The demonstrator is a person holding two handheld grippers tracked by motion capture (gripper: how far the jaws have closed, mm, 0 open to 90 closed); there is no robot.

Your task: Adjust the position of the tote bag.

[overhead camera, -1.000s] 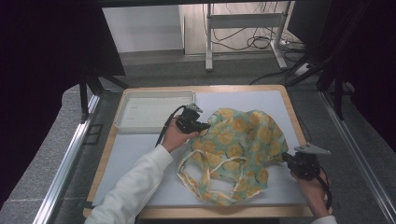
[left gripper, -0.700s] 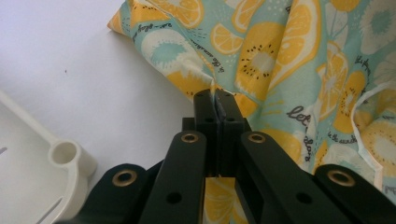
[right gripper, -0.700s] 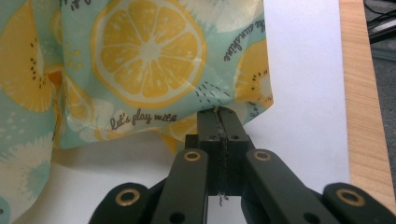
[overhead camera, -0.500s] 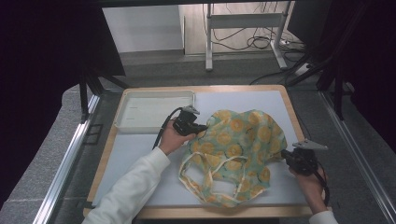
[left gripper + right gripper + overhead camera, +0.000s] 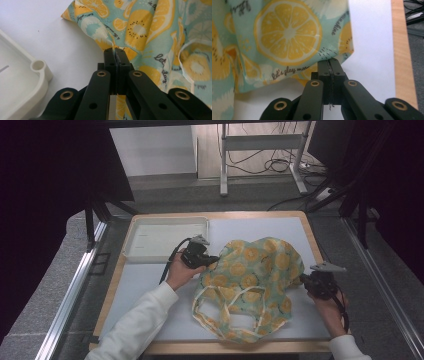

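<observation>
High view: bag (image 5: 257,280), citrus print, lies crumpled mid-mat (image 5: 150,285), handles toward the person. Left gripper (image 5: 212,261) sits at its left edge, right gripper (image 5: 305,280) at its right edge, one on each side. White tray (image 5: 150,251) sits just behind the left hand, near but apart from the bag.

Left gripper view: jaws fully closed, a thin fold of bag (image 5: 150,37) fabric pinched at the tips. Tray (image 5: 37,72) corner sits close on the left.

Right gripper view: jaws closed tight on the bag (image 5: 287,37) hem near its corner, with only a sliver of cloth between the pads. A loose thread hangs in the seam between the jaws. Mat (image 5: 372,50) and the wooden table edge (image 5: 402,50) lie beyond.

Risks, my read: both bites are shallow, so pulling the sides apart hard could slip the hem out, right side first. Uneven pull would skew the bag instead of flattening it. Left hand swinging back could clip the tray.
</observation>
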